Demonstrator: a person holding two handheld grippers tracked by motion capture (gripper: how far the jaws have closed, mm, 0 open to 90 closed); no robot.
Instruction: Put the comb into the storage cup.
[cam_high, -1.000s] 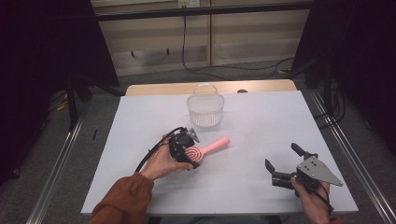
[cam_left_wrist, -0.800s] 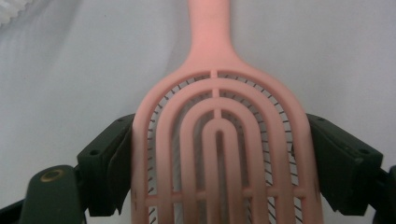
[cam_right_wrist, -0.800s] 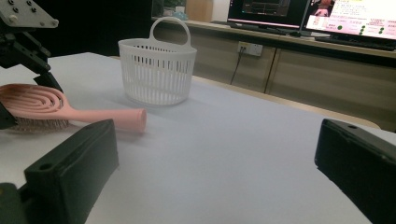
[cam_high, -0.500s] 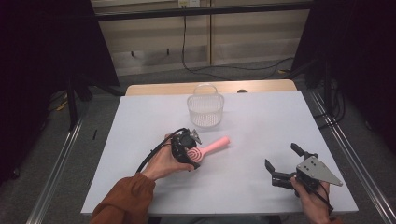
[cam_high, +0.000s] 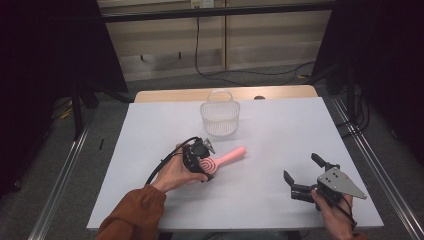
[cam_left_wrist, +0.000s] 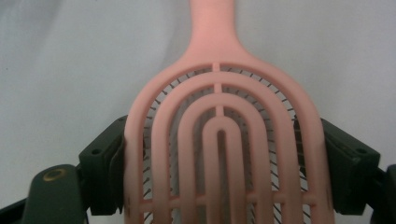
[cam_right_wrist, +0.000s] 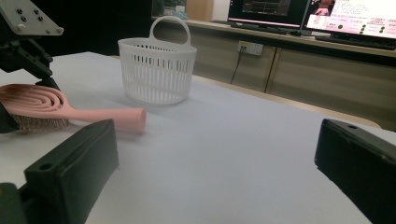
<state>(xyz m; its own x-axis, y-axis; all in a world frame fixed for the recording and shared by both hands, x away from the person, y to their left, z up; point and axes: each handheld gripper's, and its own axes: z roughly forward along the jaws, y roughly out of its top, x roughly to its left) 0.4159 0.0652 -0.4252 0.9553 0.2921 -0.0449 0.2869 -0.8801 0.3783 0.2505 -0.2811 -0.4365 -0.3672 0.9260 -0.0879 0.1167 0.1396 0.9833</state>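
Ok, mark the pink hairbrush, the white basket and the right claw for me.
pink hairbrush (cam_high: 235, 155), high view, on its handle.
white basket (cam_high: 220, 120), high view, on its slotted front wall.
right claw (cam_high: 303, 172), high view, midway between its open jaw tips.

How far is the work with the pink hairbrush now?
Done: the left claw is closed on the head of the pink hairbrush, one jaw on each side. In hand: the brush lies low over the table. Left: probably carrying it into the white basket, which looks empty. The right claw waits open.

one pink hairbrush (cam_high: 221, 161), one white basket (cam_high: 220, 117), two grippers: left (cam_high: 200, 157), right (cam_high: 306, 175).
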